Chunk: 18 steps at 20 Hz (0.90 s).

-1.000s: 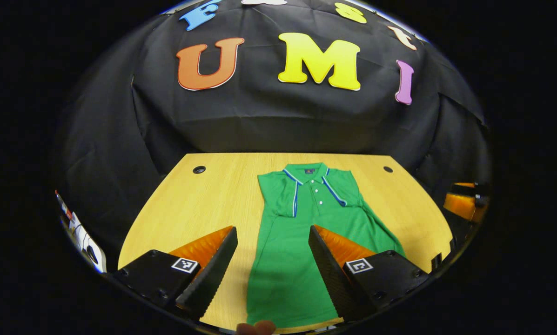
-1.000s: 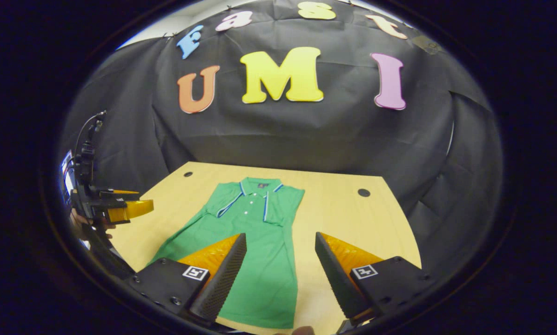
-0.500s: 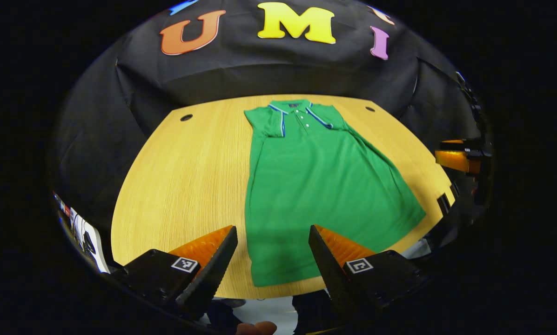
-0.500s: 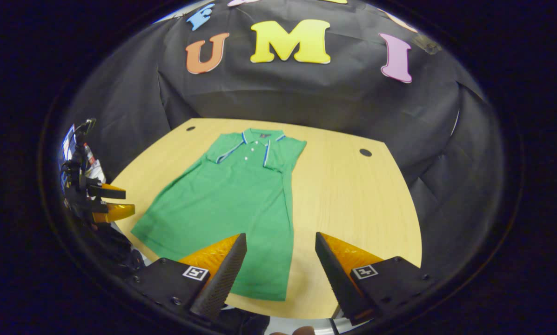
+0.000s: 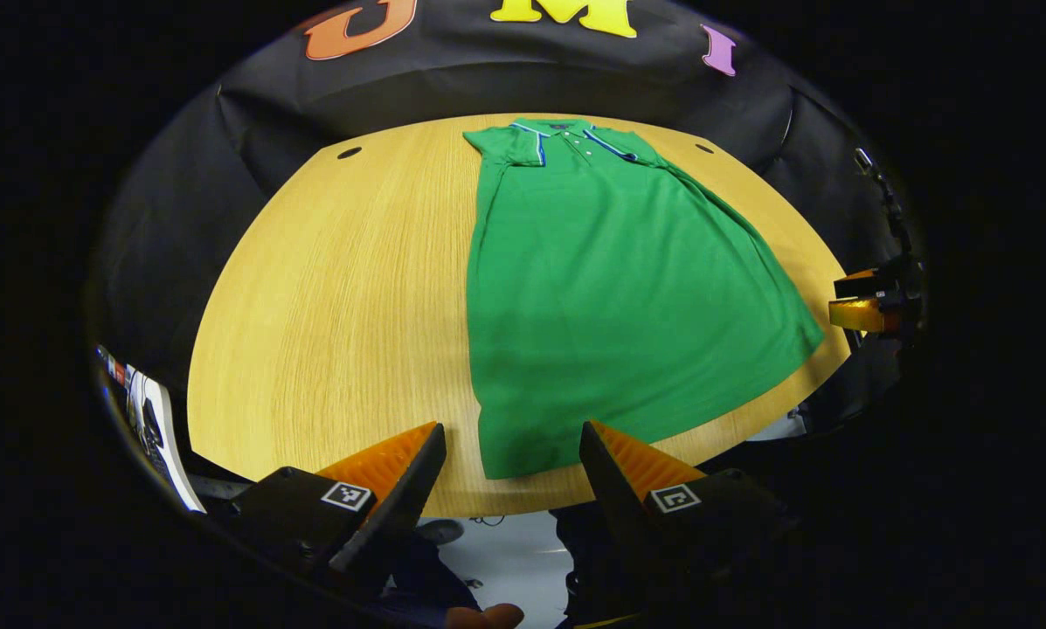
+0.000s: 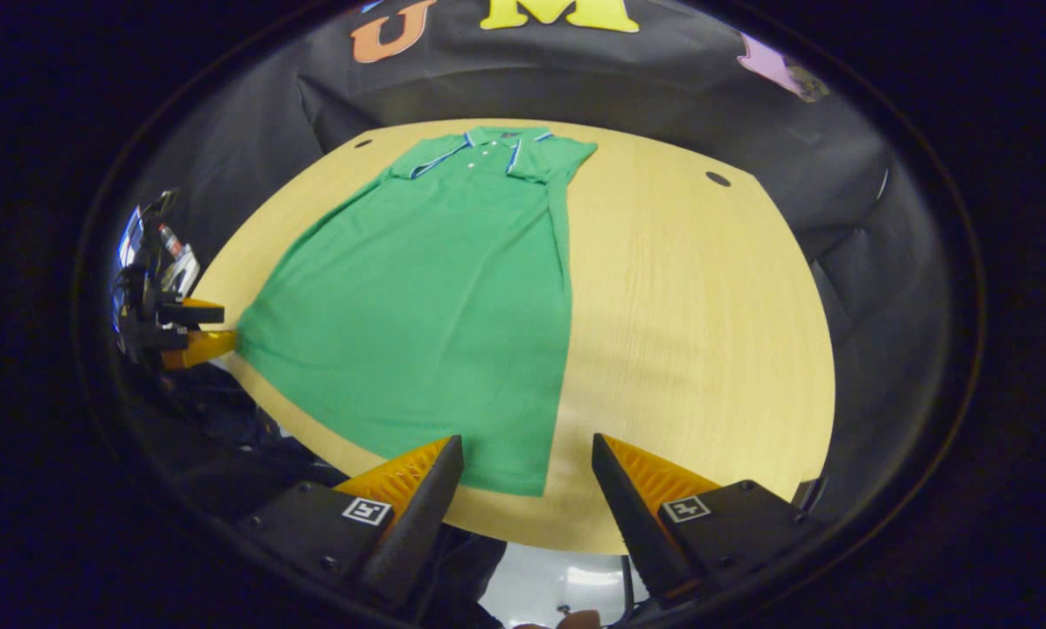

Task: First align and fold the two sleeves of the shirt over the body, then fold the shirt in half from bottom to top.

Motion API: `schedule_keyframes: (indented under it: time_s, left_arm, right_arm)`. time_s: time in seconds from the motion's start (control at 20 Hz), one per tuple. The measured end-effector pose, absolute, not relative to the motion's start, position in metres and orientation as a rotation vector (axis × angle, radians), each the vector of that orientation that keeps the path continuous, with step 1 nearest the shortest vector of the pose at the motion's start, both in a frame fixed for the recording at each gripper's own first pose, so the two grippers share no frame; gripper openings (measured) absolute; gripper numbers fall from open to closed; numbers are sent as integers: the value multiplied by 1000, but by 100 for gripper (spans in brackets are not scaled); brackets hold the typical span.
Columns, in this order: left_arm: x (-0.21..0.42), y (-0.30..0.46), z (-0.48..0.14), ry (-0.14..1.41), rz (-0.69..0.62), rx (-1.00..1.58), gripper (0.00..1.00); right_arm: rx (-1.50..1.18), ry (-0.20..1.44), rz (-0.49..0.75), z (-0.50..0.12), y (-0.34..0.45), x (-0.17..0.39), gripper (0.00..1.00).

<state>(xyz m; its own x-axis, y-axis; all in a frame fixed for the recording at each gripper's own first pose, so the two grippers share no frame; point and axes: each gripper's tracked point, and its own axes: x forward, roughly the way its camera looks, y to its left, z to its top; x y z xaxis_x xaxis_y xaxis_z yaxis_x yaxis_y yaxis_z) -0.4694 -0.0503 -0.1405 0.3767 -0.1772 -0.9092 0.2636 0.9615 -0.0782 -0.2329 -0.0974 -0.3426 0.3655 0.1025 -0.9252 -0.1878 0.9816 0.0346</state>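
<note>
A green polo shirt (image 5: 601, 288) (image 6: 435, 297) lies flat on the wooden table (image 5: 330, 297) (image 6: 689, 332), collar at the far end, both sleeves folded over the body. My left gripper (image 5: 512, 454) is open, hovering just above the hem's left corner near the table's front edge. My right gripper (image 6: 527, 467) is open too, above the hem's right corner. Nothing sits between either pair of fingers. The right gripper (image 5: 868, 301) shows at the right edge of the left gripper view, and the left gripper (image 6: 177, 336) at the left edge of the right gripper view.
The table has round cable holes at its far corners (image 5: 348, 153) (image 6: 716, 179). Black cloth walls close in behind and at the sides. Floor (image 5: 505, 542) shows below the table's front edge. A person's fingertip (image 5: 483, 616) peeks in at the bottom.
Both grippers pulled back toward the front edge of the table and tilted down; the shirt's hem now lies right before the fingertips. Both stayed open. The shirt has not moved.
</note>
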Motion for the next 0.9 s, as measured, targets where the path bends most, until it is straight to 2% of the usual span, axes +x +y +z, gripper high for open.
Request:
schedule_keyframes:
  time_s: [0.05,0.15,0.2,0.4,0.45,0.8,0.9]
  left_arm:
    - [-473,-51,-144,1164,-289,89,99]
    - [-479,-46,-149,1180,-292,109,100]
    - [-480,-46,-152,1186,-289,107,99]
    - [-475,-49,-160,1184,-289,128,99]
    - [-473,-49,-158,1177,-293,130,99]
    - [-470,-58,-160,1183,-293,115,99]
    - [-470,-60,-161,1192,-298,111,99]
  right_arm:
    - [-77,1195,190,-347,-96,-235,99]
    - [-83,1212,203,-357,-89,-236,94]
    - [-98,1213,208,-363,-87,-234,96]
    - [-146,1204,238,-373,-79,-234,94]
    - [-156,1203,241,-376,-79,-235,96]
    - [-154,1189,255,-382,-76,-238,96]
    - [-159,1186,268,-383,-74,-238,94]
